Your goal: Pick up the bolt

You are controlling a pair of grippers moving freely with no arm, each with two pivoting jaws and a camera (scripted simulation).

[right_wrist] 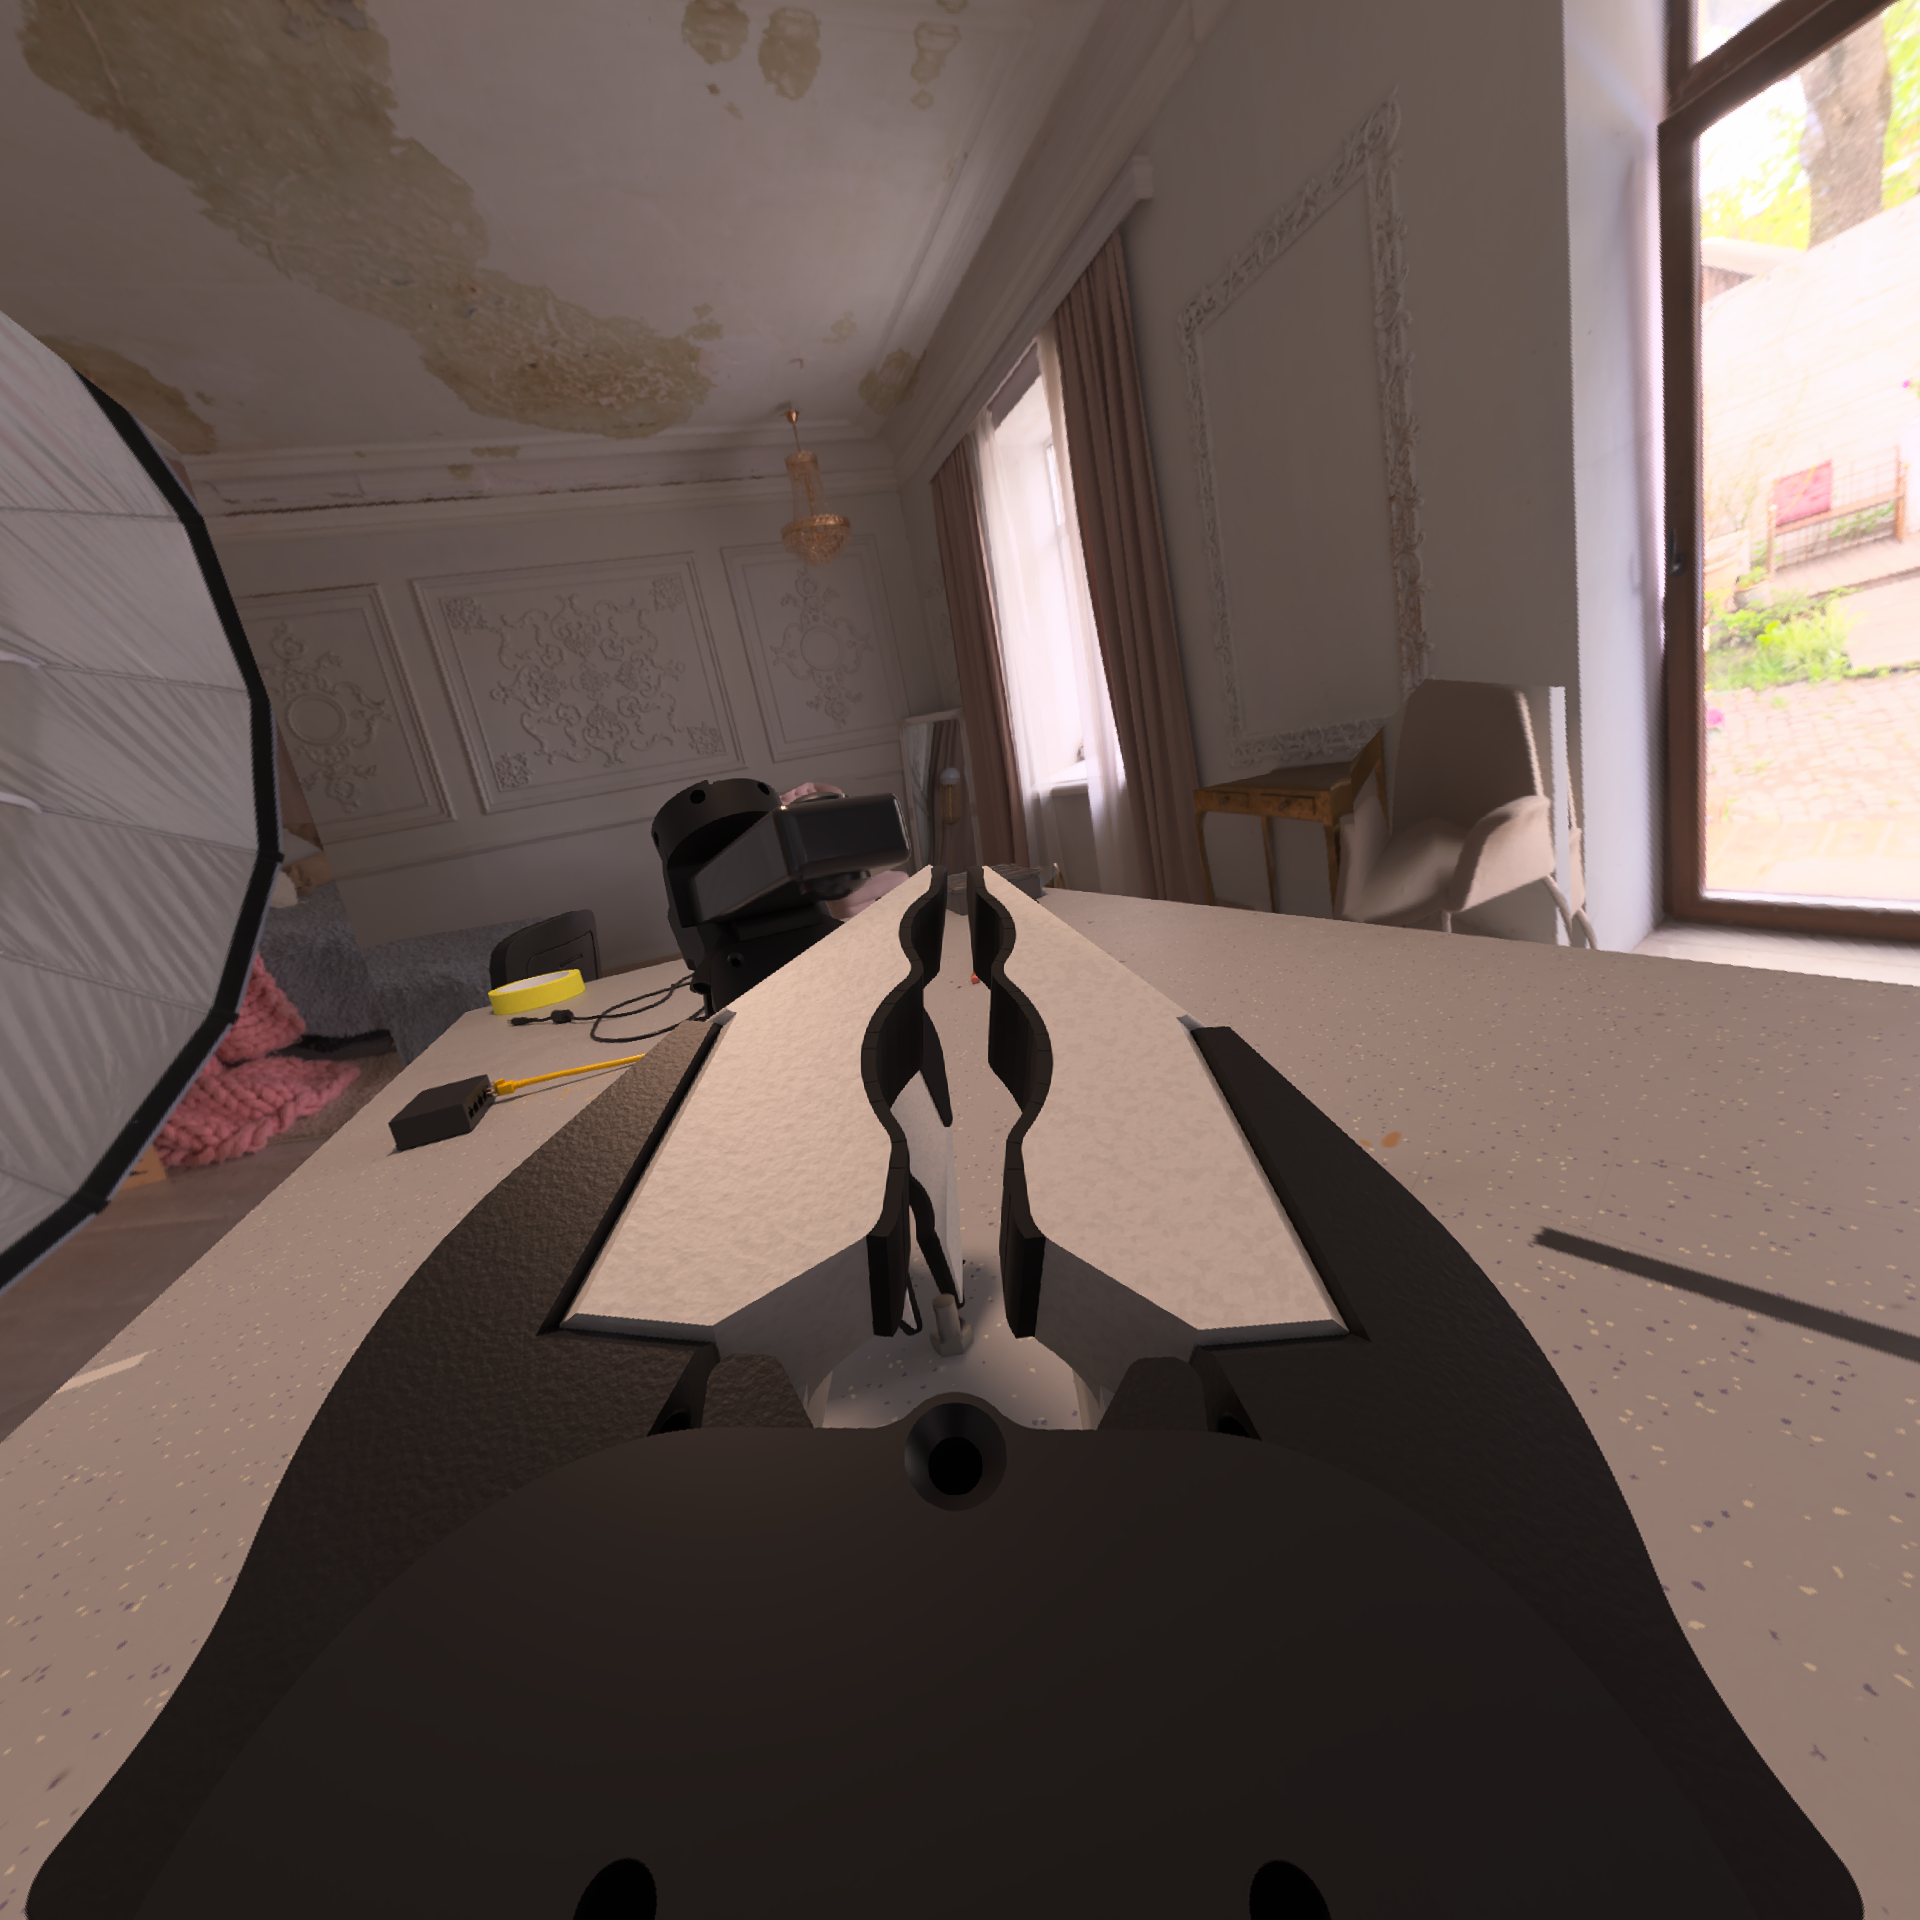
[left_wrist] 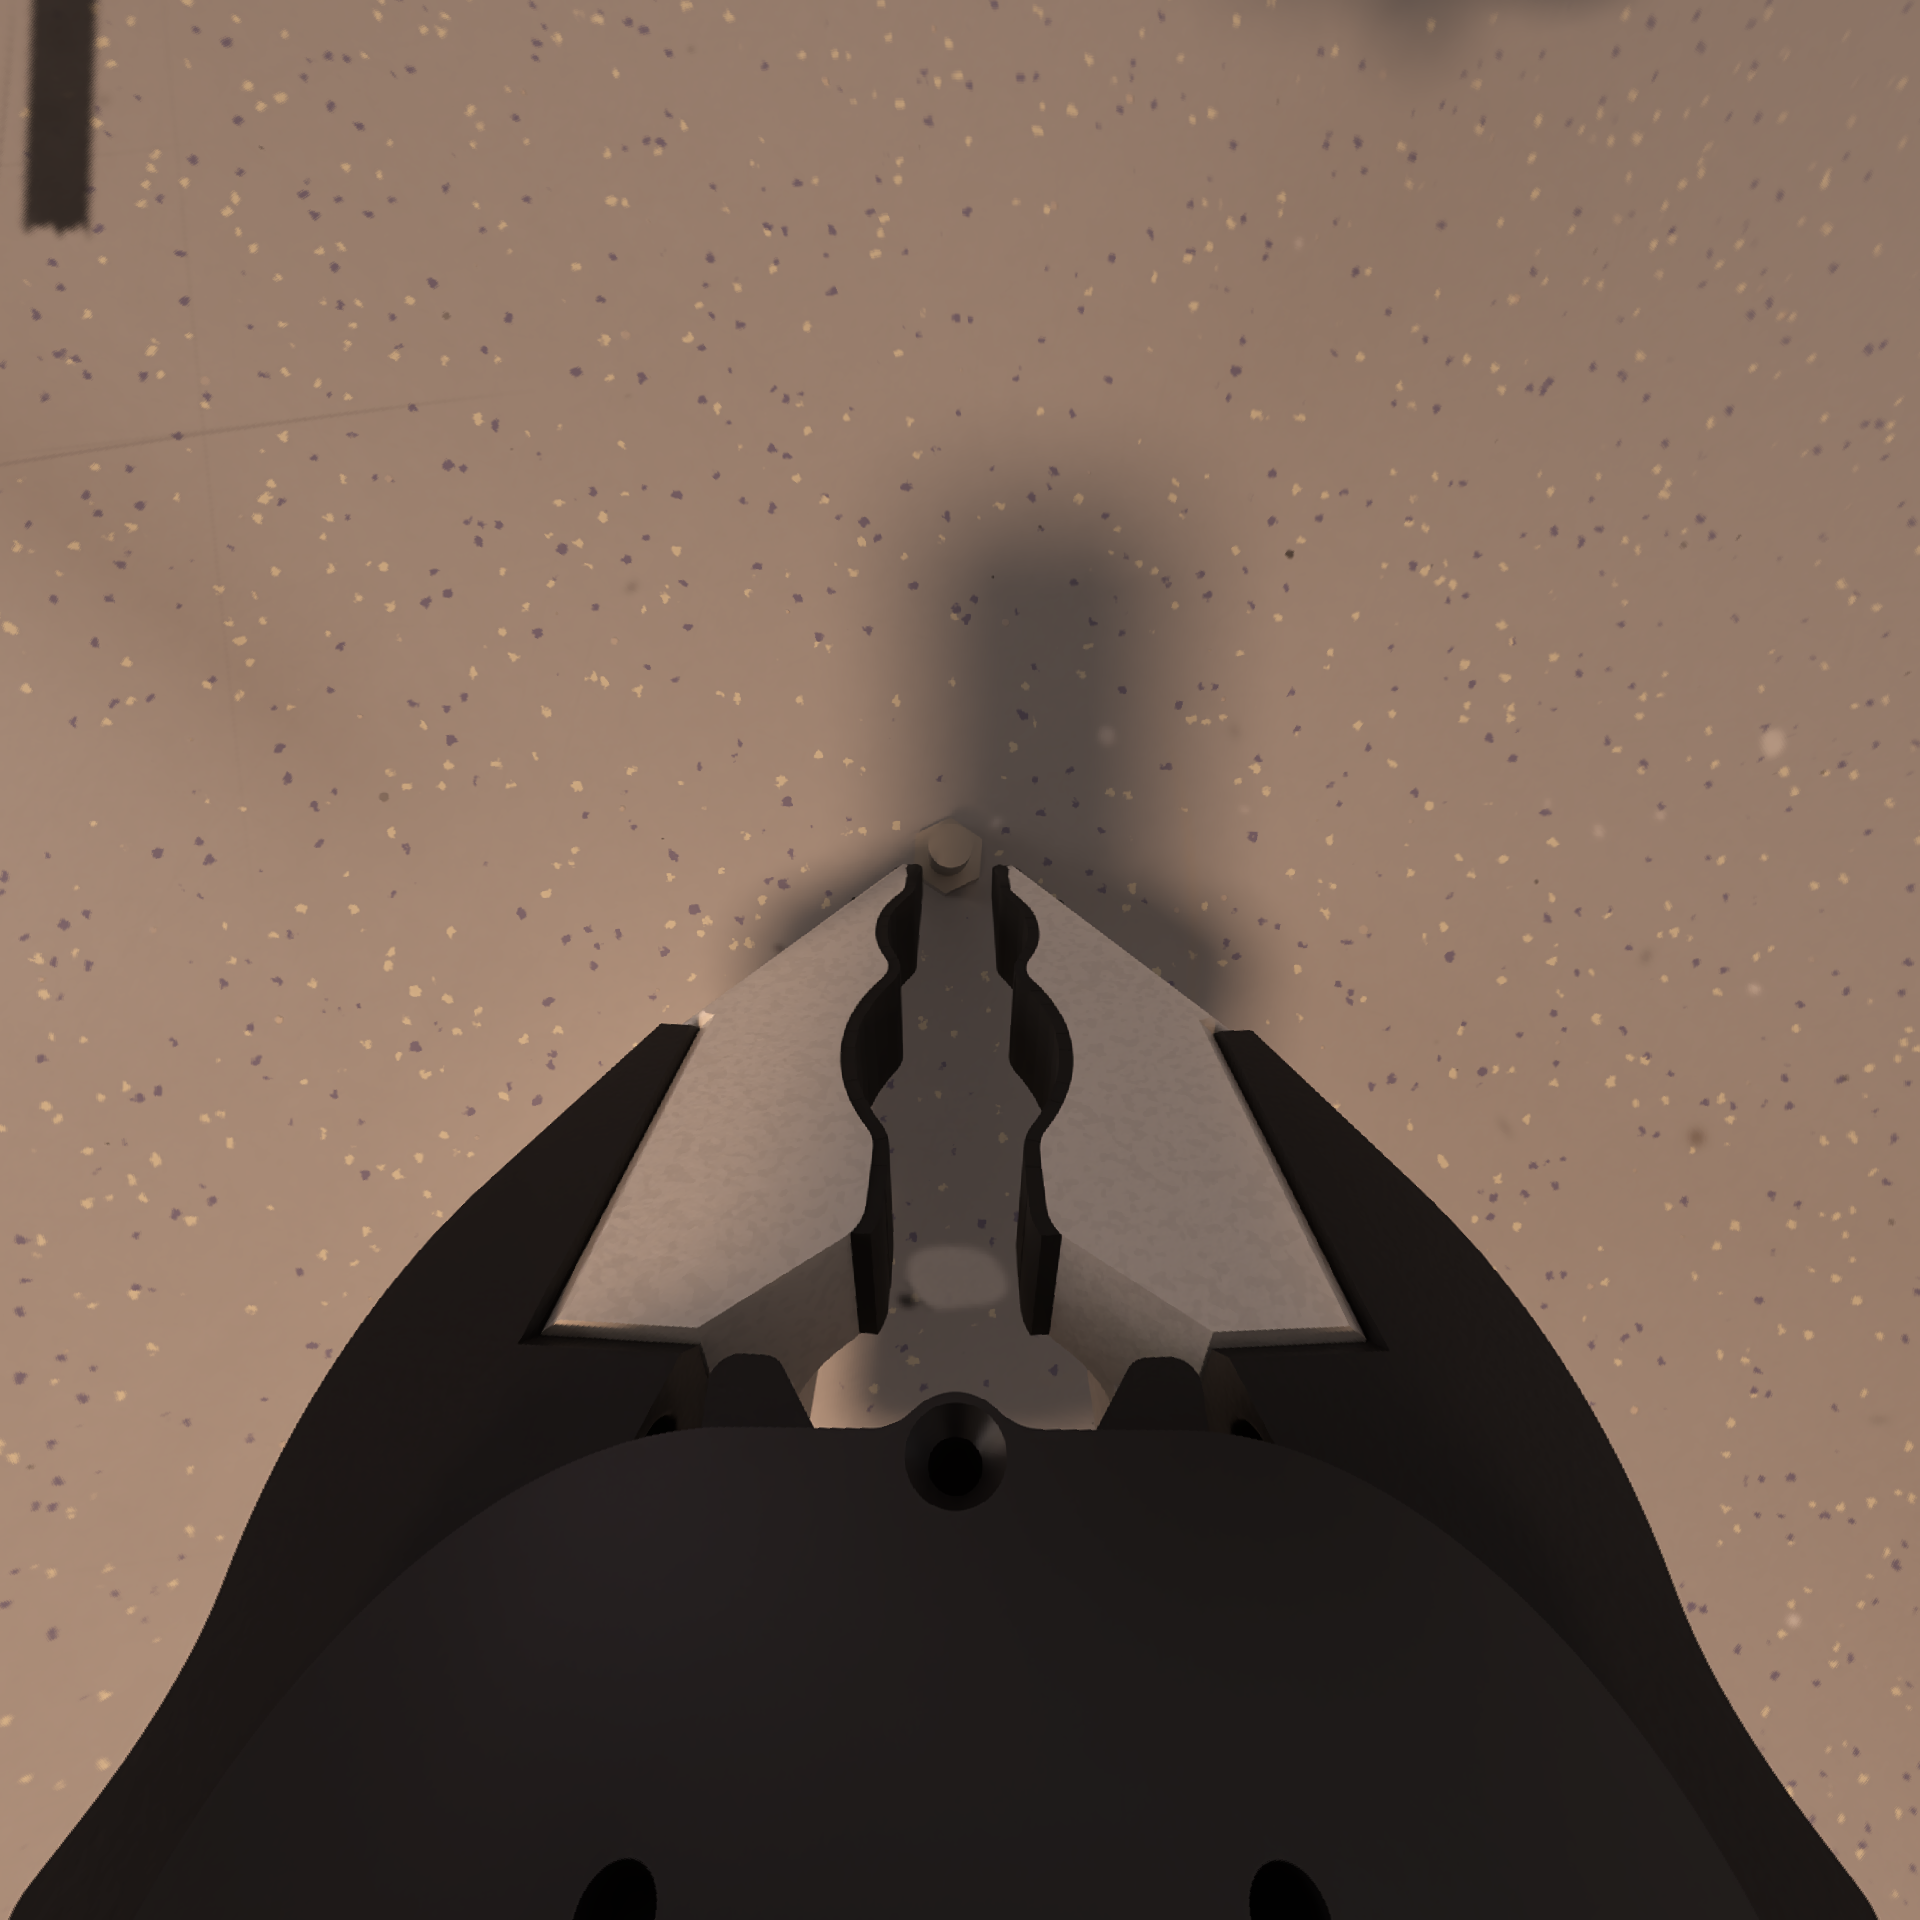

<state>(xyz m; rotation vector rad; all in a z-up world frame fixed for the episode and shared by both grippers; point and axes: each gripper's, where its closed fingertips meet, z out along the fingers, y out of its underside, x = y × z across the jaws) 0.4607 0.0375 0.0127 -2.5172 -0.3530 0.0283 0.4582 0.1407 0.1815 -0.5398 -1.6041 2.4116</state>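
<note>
Left gripper (left_wrist: pixel 954 883): pointing straight down at speckled table (left_wrist: pixel 416 520), fingers narrowly parted, bolt (left_wrist: pixel 948 858) upright between the tips; actual grip unclear. Right gripper (right_wrist: pixel 958 883): slightly parted, empty, level over the table. Farther off, yellow tape roll (right_wrist: pixel 536 990).

Left gripper (left_wrist: pixel 954 871) pointed straight down at a speckled tan tabletop (left_wrist: pixel 468 540), fingers drawn close with a narrow gap between the dark ridged pads (left_wrist: pixel 902 935). Small pale hex-headed bolt (left_wrist: pixel 949 858) standing upright on its head right at the fingertips, shank between the two tips; contact with either pad not discernible. Soft dark shadow (left_wrist: pixel 1049 665) on the surface beyond the bolt, and a dark strip (left_wrist: pixel 57 114) at the far upper-left corner, well apart.
</note>
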